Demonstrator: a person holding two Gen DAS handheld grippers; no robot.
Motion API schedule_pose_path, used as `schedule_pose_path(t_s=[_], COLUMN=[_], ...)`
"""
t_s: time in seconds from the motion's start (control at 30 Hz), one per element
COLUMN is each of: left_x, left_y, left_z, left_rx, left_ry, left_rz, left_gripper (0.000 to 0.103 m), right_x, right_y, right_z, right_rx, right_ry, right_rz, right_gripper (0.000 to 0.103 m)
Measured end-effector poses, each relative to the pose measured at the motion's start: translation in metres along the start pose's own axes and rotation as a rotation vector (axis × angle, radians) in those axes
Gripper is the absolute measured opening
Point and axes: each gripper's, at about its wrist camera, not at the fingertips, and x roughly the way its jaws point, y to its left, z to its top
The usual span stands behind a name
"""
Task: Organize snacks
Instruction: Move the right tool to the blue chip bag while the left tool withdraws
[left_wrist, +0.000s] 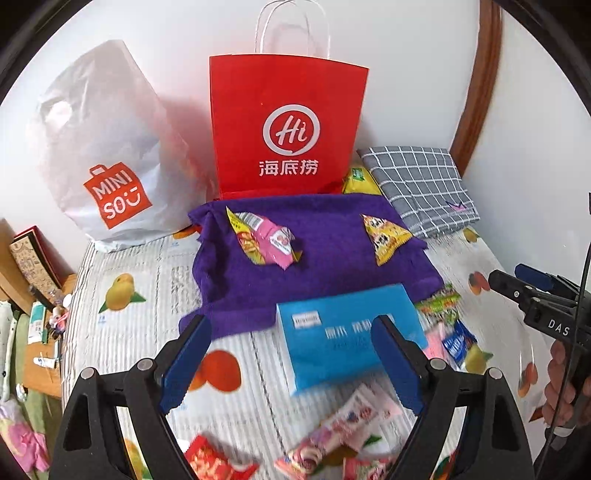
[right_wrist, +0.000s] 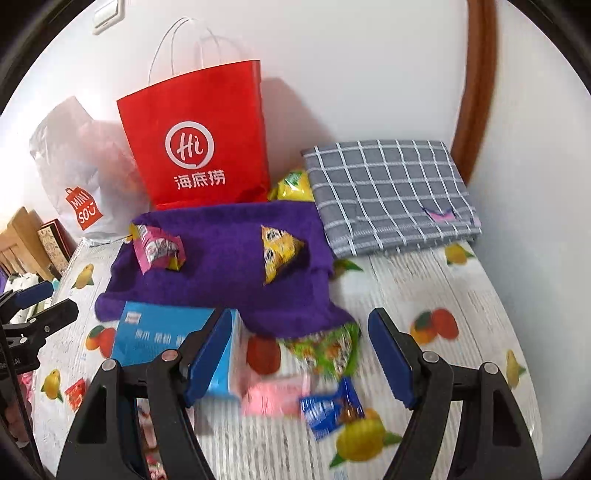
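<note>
A: Through the left wrist camera we see our left gripper (left_wrist: 291, 363) with its blue-padded jaws spread wide and nothing between them. Beyond them a blue rectangular tissue pack (left_wrist: 340, 338) lies on the counter with the fruit-print white cover (left_wrist: 129, 317), its far edge touching the purple fleece cloth (left_wrist: 325, 258).

B: And the snacks?

A: A pink-and-yellow snack packet (left_wrist: 264, 240) and a yellow triangular snack packet (left_wrist: 384, 236) rest on the purple cloth, well apart. Blurred pink wrapped sweets (left_wrist: 343, 424) lie near our jaws. Behind stand a red paper bag with white handles (left_wrist: 286, 125) and a white plastic shopping bag (left_wrist: 107, 147), both against the wall. A grey checked folded cloth (left_wrist: 421, 184) lies at the right.

B: Now the right wrist view.

A: Our right gripper (right_wrist: 299, 358) also has its jaws spread, empty. Below them on the counter sit a green speckled snack packet (right_wrist: 328, 350), a blurred pink flat packet (right_wrist: 275, 397) and a small blue snack packet (right_wrist: 330, 408). The green packet's top is tucked under the purple cloth's edge. The left gripper shows at the left rim.
</note>
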Motion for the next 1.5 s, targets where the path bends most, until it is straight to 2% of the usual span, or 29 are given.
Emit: schedule_pose_path(t_s=[0.2,0.43,0.57,0.77,0.9,1.1,1.37,1.5], left_x=[-0.017,-0.025,-0.020,0.003,0.012,0.019,0.032,0.036], left_y=[-0.003,0.005,0.009,0.018,0.019,0.025,0.028,0.029], left_z=[-0.017,-0.035,-0.043,-0.053,-0.057,-0.061,-0.068,-0.070], left_rx=[-0.012,-0.053,-0.070,-0.096,-0.070,-0.057,-0.054,-0.033], left_ry=[0.014,-0.001,0.006,0.056,0.070,0.069,0.092,0.092], left_rz=[0.007,-0.012,0.003,0.034,0.026,0.024,-0.023,-0.021], left_gripper=[0.088,0.088,0.088,0.088,0.088,0.088,0.088,0.088], right_x=[-0.021,-0.023,-0.011,0.021,0.041,0.063,0.089,0.090], right_y=[-0.020,-0.046,-0.052,-0.055,-0.055,-0.042,-0.034,-0.029], right_z=[-0.023,-0.040,-0.050,-0.072,-0.089,-0.099,-0.112,-0.113], right_rx=[0.033,0.070,0.068,0.070,0.085,0.017,-0.006,-0.014], right_ry=[0.000,0.031,0.038,0.072,0.100,0.149,0.200,0.169], right_rz=[0.007,0.006,-0.003,0.013,0.030,0.001,-0.031,-0.052], right_gripper=[0.075,0.075,0.075,0.072,0.072,0.072,0.072,0.072])
